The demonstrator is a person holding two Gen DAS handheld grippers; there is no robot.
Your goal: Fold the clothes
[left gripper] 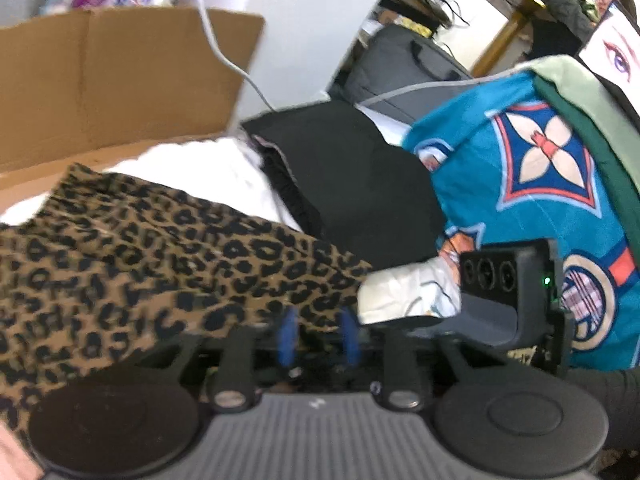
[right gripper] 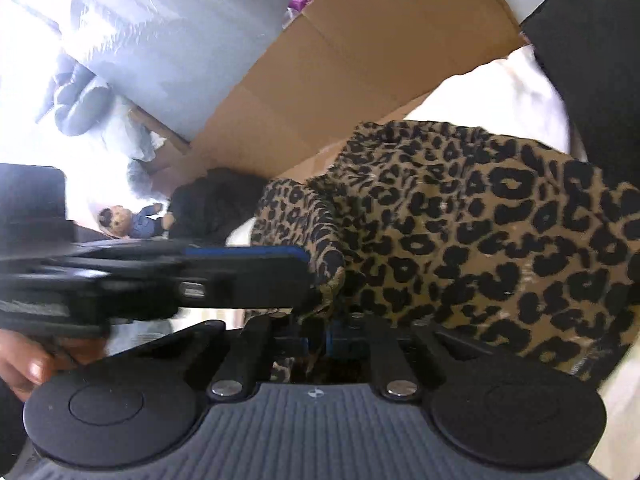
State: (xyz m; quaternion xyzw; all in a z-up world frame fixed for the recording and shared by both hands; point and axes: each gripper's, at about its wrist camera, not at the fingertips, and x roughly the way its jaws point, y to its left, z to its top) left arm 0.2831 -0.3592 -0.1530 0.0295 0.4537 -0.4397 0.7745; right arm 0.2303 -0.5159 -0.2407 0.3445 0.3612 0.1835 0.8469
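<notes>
So counting it up: one leopard-print garment (left gripper: 132,264), one black garment (left gripper: 352,184) behind it, one white piece of fabric (left gripper: 208,168) under both, and one teal patterned cloth (left gripper: 520,184) draped off to the right with a green-edged layer on top of it. There's also one open cardboard box (left gripper: 120,80) at the back with some colourful stuff inside, too blurry to name, and a single white cable (left gripper: 224,56) running down past it.

Two grippers. The left gripper (left gripper: 318,338) has its blue-padded fingers close together with the edge of the leopard garment pinched between them. The right gripper (right gripper: 316,336) is also nearly closed, and leopard fabric bunches right between its fingers, so it's got hold of the same garment. In the right wrist view the left gripper crosses in from the left as a dark blurry bar, tip touching a rolled fold of the leopard print, with a bit of a hand (right gripper: 24,360) at the bottom left corner.

Hard to make out: what surface it all lies on, since the clothes cover it. A small doll (right gripper: 132,218) sits in the blown-out background. A person (left gripper: 592,8) is partly cut off at the top right edge of the left wrist view.
</notes>
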